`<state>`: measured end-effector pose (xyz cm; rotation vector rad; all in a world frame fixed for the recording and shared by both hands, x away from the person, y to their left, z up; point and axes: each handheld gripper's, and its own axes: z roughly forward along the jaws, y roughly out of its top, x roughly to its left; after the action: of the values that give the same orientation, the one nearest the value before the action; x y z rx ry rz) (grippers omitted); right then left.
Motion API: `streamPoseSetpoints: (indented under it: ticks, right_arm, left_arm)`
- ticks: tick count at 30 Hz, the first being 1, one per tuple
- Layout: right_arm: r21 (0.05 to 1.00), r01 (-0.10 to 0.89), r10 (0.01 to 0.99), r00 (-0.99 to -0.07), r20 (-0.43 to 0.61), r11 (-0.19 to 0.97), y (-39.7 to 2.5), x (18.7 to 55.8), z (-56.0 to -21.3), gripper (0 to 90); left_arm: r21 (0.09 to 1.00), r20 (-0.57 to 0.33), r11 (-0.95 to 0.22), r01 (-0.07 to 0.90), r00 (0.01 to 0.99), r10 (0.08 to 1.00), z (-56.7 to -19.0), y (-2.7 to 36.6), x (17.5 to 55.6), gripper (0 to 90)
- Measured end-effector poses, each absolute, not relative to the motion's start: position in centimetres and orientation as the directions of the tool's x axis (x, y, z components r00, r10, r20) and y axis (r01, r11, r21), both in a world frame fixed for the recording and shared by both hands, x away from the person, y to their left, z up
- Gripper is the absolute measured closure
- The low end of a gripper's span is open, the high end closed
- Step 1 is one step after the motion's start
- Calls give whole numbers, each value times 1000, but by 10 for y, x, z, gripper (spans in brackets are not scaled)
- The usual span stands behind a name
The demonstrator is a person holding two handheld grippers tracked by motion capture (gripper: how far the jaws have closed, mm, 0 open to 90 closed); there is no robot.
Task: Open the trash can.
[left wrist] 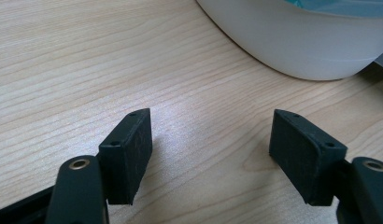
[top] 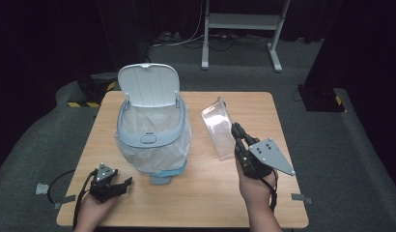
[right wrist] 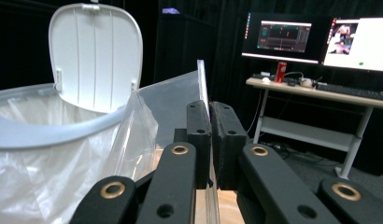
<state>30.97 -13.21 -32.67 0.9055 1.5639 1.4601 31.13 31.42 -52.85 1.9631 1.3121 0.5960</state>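
Observation:
A white bin lined with a thin plastic bag stands on the wooden table, left of centre, its lid tipped up at the back. To its right a clear plastic container is held tilted above the table, with my right gripper shut on its edge. In the right gripper view the jaws pinch the clear wall, with the bin rim and lid to the left. My left gripper rests open near the front left; its fingers hold nothing, and the bin's base is just ahead.
Beyond the table's far edge stands a white metal frame with cables on the floor. A desk with lit monitors is in the right gripper view. Bare wood lies along the table's front edge and at its right side.

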Motion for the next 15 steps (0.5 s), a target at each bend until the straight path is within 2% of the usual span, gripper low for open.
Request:
streamPoseSetpoints:
  ticks: [15]
  right_arm:
    - [994, -77, 891, -441, -103, 77, -121, 312, -299, 870]
  left_arm:
    - [755, -1, -253, 605, 387, 922, -528, 314, 311, 302]
